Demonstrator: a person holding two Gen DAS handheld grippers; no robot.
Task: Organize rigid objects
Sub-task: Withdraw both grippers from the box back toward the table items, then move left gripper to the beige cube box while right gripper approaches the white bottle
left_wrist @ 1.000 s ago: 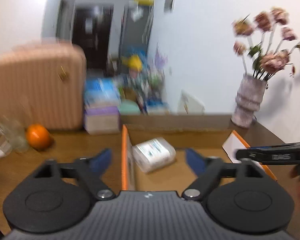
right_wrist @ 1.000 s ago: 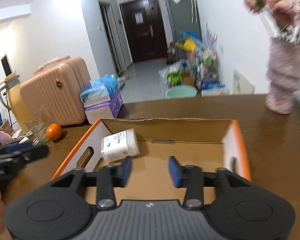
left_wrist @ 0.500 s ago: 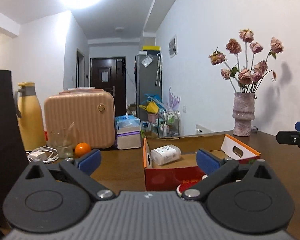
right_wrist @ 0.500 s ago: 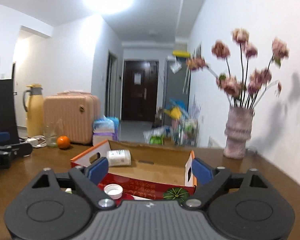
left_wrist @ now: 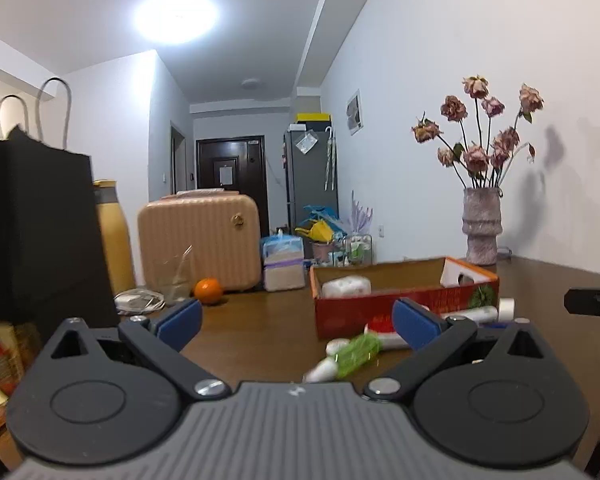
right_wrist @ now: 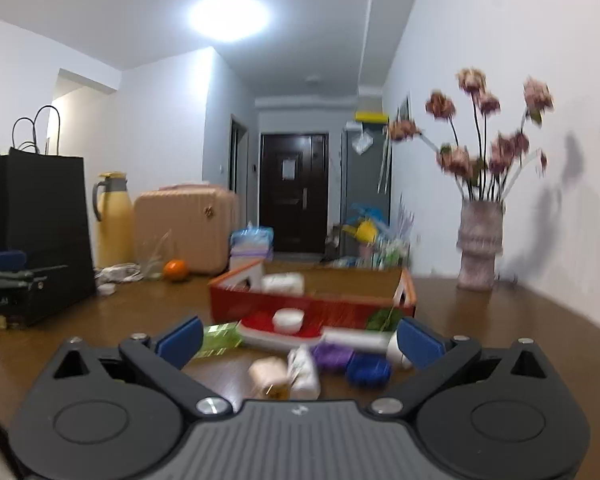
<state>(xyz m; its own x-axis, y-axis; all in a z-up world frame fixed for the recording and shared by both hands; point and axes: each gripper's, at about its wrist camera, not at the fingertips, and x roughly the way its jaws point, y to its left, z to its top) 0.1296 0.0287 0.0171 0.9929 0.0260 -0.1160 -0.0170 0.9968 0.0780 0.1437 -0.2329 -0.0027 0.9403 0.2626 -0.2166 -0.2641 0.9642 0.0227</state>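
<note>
Gaping wide, the left gripper [left_wrist: 296, 322] held nothing; a green-wrapped item [left_wrist: 356, 354] lay on the table between its blue pads [left_wrist: 179, 319], not touched. The right gripper [right_wrist: 300, 338] had just been opening, jaws also wide and empty, with a blurred cream roll [right_wrist: 269, 374], white packet [right_wrist: 305, 368], purple item [right_wrist: 332, 354] and blue tub [right_wrist: 368, 370] loose on the wood ahead of it. Just past those sat a white jar lid [right_wrist: 288, 319] on a red tray [right_wrist: 260, 330], a white tube [right_wrist: 358, 338] beside it. Behind, the red cardboard box [right_wrist: 312, 306] held one white pack [right_wrist: 283, 283]. Bare brown tabletop [left_wrist: 260, 320] lay open left of the box. A black paper bag [left_wrist: 36, 224] blocked the left edge; orange [left_wrist: 208, 290], glass, yellow flask and pink suitcase [left_wrist: 198, 240] stood farther back. A vase of dried roses [left_wrist: 482, 226] stood by the right wall, the hallway door beyond.
</note>
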